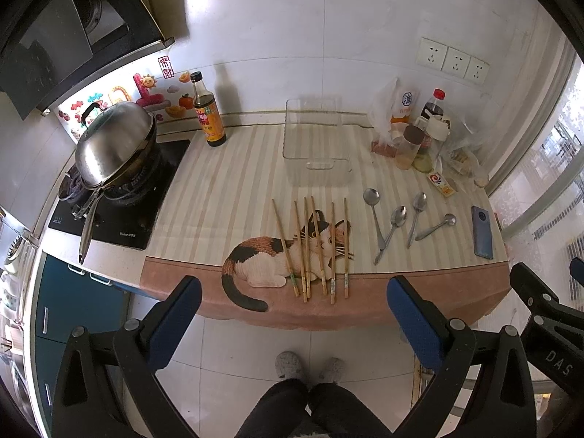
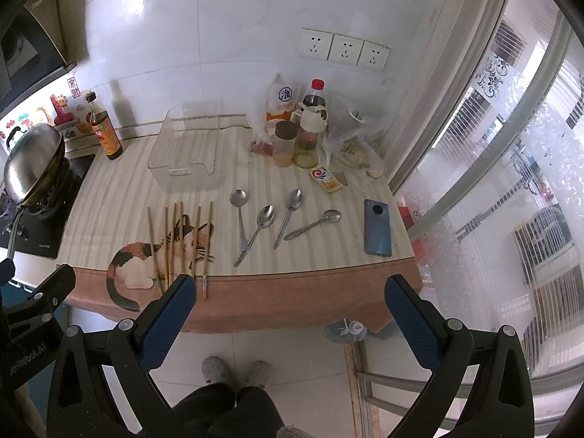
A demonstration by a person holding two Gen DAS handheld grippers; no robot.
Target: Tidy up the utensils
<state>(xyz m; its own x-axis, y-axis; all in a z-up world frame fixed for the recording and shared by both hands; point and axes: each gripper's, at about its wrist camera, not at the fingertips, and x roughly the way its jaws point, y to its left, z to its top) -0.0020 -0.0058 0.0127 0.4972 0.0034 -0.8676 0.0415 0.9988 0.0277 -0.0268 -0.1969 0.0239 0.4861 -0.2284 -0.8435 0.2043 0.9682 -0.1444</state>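
1. The left hand-held gripper (image 1: 294,314) hangs in the air off the front edge of the bench (image 1: 365,303), its blue-padded fingers (image 1: 175,325) spread wide with nothing between them. The right hand-held gripper (image 2: 290,314) is held the same way, spread and empty, also clear of the bench edge.
2. Six wooden chopsticks (image 1: 314,248) lie in the lower middle of the left view, across a printed cat (image 1: 262,259) on the cloth. Their long axes run front to back, the decorated thick ends toward the front edge and the thin tips toward the wall; they lie roughly parallel and fan slightly.
3. To the right of them lie four metal spoons (image 2: 266,219), bowls toward the wall and handles toward the front. The two on the left cross at their handle ends; the rightmost one lies at a strong slant, its bowl to the right.
4. Behind the chopsticks stands a clear plastic bin (image 1: 314,142), empty, its long axis also front to back.
5. A blue phone (image 2: 377,228) lies at the right end of the bench.
6. Bottles and jars (image 2: 303,135) cluster at the back right; a dark sauce bottle (image 1: 208,113) stands at the back left, beside a lidded wok (image 1: 113,142) on the stove.
7. At the bottom of both views are the person's dark trousers and grey slippers (image 1: 290,365) on the floor.
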